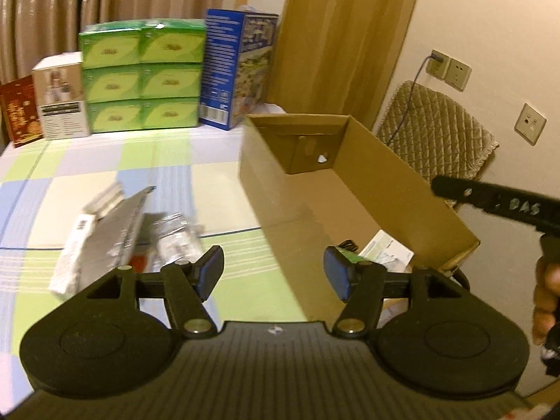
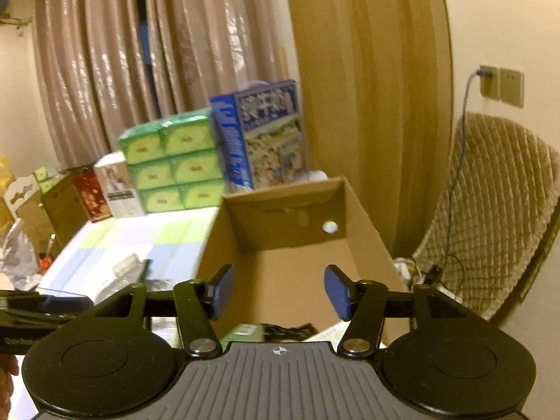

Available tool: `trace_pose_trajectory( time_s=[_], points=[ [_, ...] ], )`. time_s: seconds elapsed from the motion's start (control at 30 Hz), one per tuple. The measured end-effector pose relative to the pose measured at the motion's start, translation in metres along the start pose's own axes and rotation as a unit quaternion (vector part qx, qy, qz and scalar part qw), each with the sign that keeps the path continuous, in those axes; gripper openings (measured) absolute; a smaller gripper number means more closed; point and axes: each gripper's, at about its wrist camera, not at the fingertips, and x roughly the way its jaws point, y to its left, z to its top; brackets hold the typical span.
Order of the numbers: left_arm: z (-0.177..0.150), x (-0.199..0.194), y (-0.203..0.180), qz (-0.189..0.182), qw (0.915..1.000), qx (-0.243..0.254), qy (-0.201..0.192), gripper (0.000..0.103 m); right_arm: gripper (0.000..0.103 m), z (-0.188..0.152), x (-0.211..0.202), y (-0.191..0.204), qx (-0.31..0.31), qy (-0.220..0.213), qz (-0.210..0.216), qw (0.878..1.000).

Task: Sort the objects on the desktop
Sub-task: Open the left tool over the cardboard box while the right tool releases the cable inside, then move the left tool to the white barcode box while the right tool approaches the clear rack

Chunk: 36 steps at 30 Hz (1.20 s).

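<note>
The left gripper [image 1: 274,270] has its blue pads spread wide with nothing between them; they frame the near left wall of the open cardboard box [image 1: 385,189], which fills the frame's centre and right. A white-green packet [image 1: 386,250] and a black item [image 1: 348,245] lie on the box floor, just past the right pad. Blurred silver packets [image 1: 119,231] lie on the checked tablecloth [image 1: 210,189] at lower left.

The right gripper [image 2: 279,292] is likewise wide apart and empty, poised over the box's near end [image 2: 290,255]. A hand [image 1: 546,301] at the left view's right edge holds it.
</note>
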Motion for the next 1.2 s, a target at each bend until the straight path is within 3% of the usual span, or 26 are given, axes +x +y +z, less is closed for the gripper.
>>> trace_pose_trajectory(
  time_s=[0.2, 0.27, 0.43, 0.8, 1.2],
  points=[
    [-0.013, -0.039, 0.028, 0.030, 0.9995, -0.003, -0.014, 0.073, 0.080, -0.001, -0.021, 0.046, -0.022, -0.021, 0.032, 0.999],
    [-0.019, -0.052, 0.040, 0.046, 0.9988, -0.005, -0.019, 0.083, 0.085, -0.005, -0.025, 0.061, -0.027, -0.028, 0.049, 0.998],
    [-0.035, -0.078, 0.073, 0.086, 0.9960, -0.013, -0.020, 0.091, 0.101, -0.018, -0.026, 0.099, -0.045, -0.024, 0.078, 0.996],
    [-0.068, -0.102, 0.136, 0.145, 0.9891, -0.025, -0.008, 0.101, 0.101, -0.052, -0.003, 0.156, -0.082, 0.010, 0.114, 0.990],
    [-0.083, -0.073, 0.176, 0.151, 0.9874, -0.045, 0.014, 0.101, 0.101, -0.081, 0.046, 0.170, -0.089, 0.052, 0.118, 0.988]
  ],
)
